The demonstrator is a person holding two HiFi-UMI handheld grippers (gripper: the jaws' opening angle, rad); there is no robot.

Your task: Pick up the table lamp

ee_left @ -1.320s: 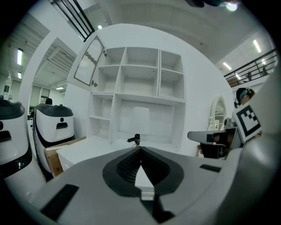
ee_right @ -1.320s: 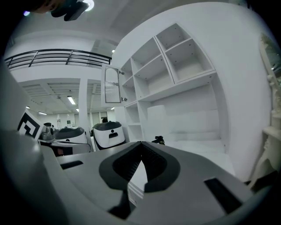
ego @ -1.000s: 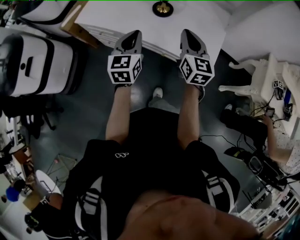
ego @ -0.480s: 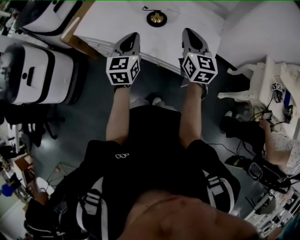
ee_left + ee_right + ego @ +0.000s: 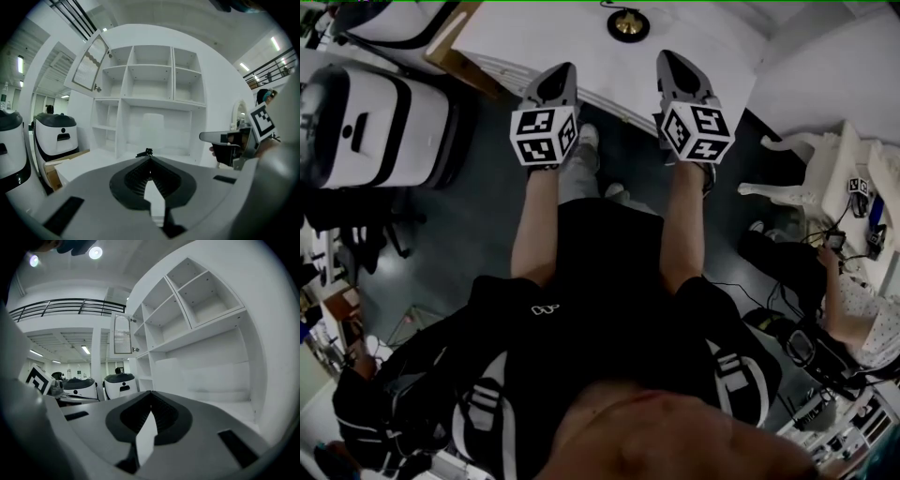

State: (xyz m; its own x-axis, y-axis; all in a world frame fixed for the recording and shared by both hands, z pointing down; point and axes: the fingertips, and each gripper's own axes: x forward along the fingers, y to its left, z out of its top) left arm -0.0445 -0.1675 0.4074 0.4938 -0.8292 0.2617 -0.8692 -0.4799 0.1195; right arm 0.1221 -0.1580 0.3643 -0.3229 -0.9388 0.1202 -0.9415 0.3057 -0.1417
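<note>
The table lamp [image 5: 628,25] stands on the white desk [image 5: 694,56] at the top of the head view, seen from above as a dark round top with a brass centre. In the left gripper view the lamp [image 5: 153,125] shows as a pale shade in the desk's recess, straight ahead. My left gripper [image 5: 565,67] and right gripper [image 5: 668,58] are held side by side over the desk's front edge, short of the lamp, both shut and empty. The left gripper [image 5: 149,154] sees the right gripper [image 5: 234,140] beside it; the right gripper [image 5: 151,393] faces the shelves.
A white shelf unit [image 5: 150,89] with an open glazed door [image 5: 89,65] rises above the desk. Two white rounded machines [image 5: 366,122] and a wooden board [image 5: 455,47] stand at the left. An ornate white chair [image 5: 806,164] and a seated person [image 5: 862,300] are at the right.
Both grippers have moved forward over the desk's edge, and their cubes sit a little closer together. A foot has stepped forward under the left gripper. Both grippers stay shut.
</note>
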